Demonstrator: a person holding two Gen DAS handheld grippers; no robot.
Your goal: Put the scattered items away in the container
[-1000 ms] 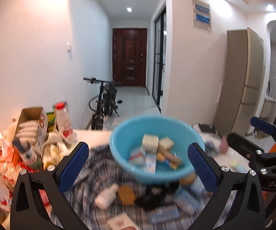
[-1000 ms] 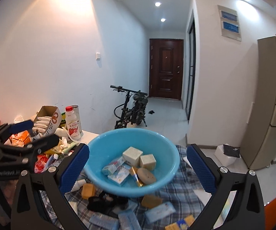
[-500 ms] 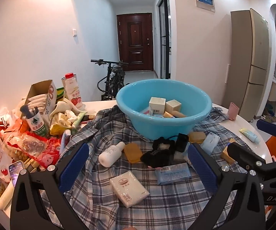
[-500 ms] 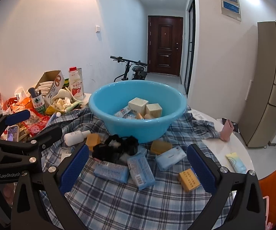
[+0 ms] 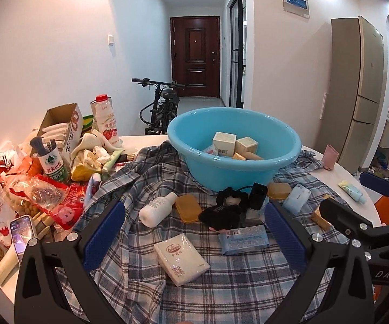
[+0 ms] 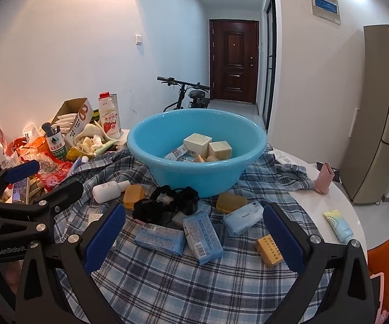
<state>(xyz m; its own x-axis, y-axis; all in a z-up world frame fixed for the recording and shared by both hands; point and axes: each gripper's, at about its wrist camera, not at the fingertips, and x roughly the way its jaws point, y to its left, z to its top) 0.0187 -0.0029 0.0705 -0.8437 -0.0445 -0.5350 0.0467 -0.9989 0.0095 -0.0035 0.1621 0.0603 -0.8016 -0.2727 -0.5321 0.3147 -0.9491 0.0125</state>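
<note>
A blue basin [image 5: 251,174] [image 6: 194,174] stands on a plaid cloth [image 5: 221,283] and holds two cream boxes [image 6: 197,142] and small packets. In front of it lie a white bottle [image 5: 156,210], orange soaps [image 5: 187,208], a black scrunchie [image 5: 221,216], a white packet [image 5: 181,259] and blue packets [image 6: 160,239]. My left gripper [image 5: 194,239] is open and empty above the white packet. My right gripper [image 6: 194,239] is open and empty above the blue packets.
Snack bags, a carton [image 5: 62,127], a milk bottle [image 5: 105,124] and a phone [image 5: 23,232] crowd the table's left side. A pink cup [image 6: 324,178] and a small tube [image 6: 339,225] lie at the right. A bicycle [image 5: 162,108] stands behind the table.
Both grippers have pulled back and down from over the basin, so the scattered items in front of it now show. Both stay open and empty.
</note>
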